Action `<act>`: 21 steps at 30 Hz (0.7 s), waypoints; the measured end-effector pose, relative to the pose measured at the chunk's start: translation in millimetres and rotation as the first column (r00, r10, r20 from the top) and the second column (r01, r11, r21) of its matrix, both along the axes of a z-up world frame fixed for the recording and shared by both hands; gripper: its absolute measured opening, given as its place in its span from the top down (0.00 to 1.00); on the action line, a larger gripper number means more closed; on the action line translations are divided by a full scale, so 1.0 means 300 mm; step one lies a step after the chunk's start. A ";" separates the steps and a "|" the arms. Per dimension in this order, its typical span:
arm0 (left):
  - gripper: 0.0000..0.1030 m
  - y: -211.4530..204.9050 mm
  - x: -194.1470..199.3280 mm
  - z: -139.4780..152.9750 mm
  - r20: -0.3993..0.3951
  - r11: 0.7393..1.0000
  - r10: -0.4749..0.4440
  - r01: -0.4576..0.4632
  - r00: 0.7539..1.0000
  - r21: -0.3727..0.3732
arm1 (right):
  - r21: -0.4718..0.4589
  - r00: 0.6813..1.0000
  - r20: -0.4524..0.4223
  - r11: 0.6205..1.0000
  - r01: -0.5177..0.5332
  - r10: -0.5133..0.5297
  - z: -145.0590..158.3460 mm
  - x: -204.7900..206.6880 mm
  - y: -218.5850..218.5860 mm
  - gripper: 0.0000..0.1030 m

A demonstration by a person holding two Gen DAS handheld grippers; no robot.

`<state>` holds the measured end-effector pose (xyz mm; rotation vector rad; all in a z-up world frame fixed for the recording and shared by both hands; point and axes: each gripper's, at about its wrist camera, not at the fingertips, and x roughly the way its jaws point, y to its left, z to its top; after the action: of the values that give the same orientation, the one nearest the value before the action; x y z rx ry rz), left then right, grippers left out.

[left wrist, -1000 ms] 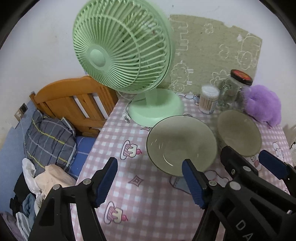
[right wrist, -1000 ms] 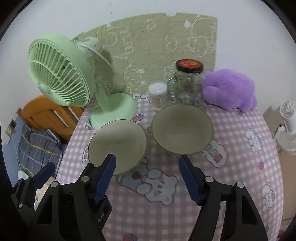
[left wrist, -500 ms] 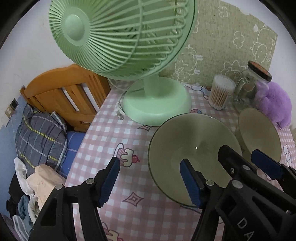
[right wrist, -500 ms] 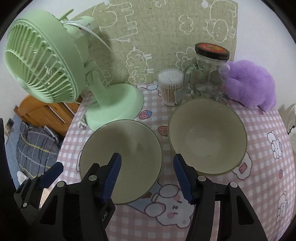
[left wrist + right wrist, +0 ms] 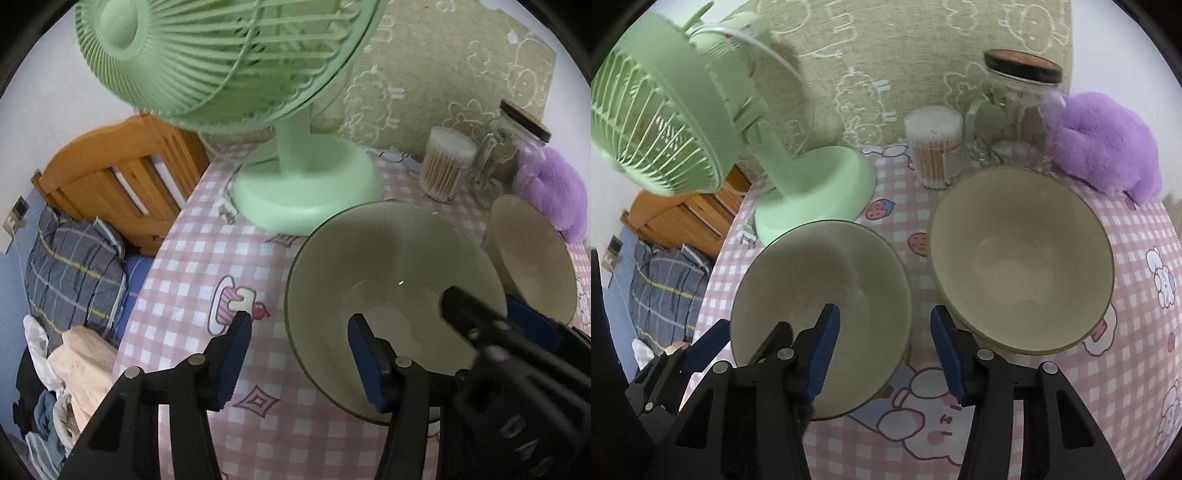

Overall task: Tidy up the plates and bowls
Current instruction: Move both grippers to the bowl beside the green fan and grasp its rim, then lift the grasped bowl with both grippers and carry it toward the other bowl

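Both grippers point(image 5: 300, 356) point(image 5: 884, 352) closing astride left bowl point(image 5: 827, 280) rim.

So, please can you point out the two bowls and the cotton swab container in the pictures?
left bowl point(image 5: 820, 295): right wrist view, inner wall.
right bowl point(image 5: 1019, 258): right wrist view, inner bottom.
cotton swab container point(image 5: 933, 147): right wrist view, clear side wall.

Glossy, smooth glazed bowls point(image 5: 1021, 258) on a wipe-clean checked tablecloth point(image 5: 1137, 236). Matt pale-green plastic fan point(image 5: 306, 192). Clear glass jar point(image 5: 1015, 110), dark lid. Fluffy purple plush point(image 5: 1104, 147). Varnished wooden headboard point(image 5: 118, 184). Matt black plastic grippers point(image 5: 882, 350), blue ribbed pads point(image 5: 823, 354).
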<state>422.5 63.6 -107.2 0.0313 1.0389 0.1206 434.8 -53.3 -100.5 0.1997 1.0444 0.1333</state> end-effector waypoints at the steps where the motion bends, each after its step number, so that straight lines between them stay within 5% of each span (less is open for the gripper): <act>1: 0.51 0.003 0.002 -0.004 -0.004 1.000 0.003 -0.003 1.000 -0.005 | 0.001 1.000 -0.002 1.000 0.002 -0.002 -0.004 0.002 -0.002 0.46; 3: 0.60 0.002 0.008 -0.017 -0.015 1.000 0.004 -0.004 1.000 -0.007 | -0.005 1.000 -0.007 1.000 -0.006 0.006 -0.013 0.007 0.003 0.47; 5: 0.66 -0.002 0.007 -0.024 -0.017 1.000 -0.005 0.005 1.000 -0.015 | -0.012 1.000 -0.005 1.000 -0.017 0.017 -0.016 0.012 0.011 0.70; 9: 0.79 -0.021 0.010 -0.027 -0.015 0.999 -0.024 0.024 1.000 -0.022 | -0.059 1.000 0.002 0.998 -0.014 0.014 -0.021 0.017 0.016 0.88; 21: 0.79 -0.039 -0.061 -0.014 -0.047 0.999 -0.041 0.040 0.998 -0.029 | -0.074 0.999 -0.026 0.997 -0.028 0.026 -0.004 -0.034 -0.014 0.88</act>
<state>404.3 51.9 -111.3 0.0301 1.0866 0.0690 424.7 -57.4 -101.8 0.1199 1.0751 0.1163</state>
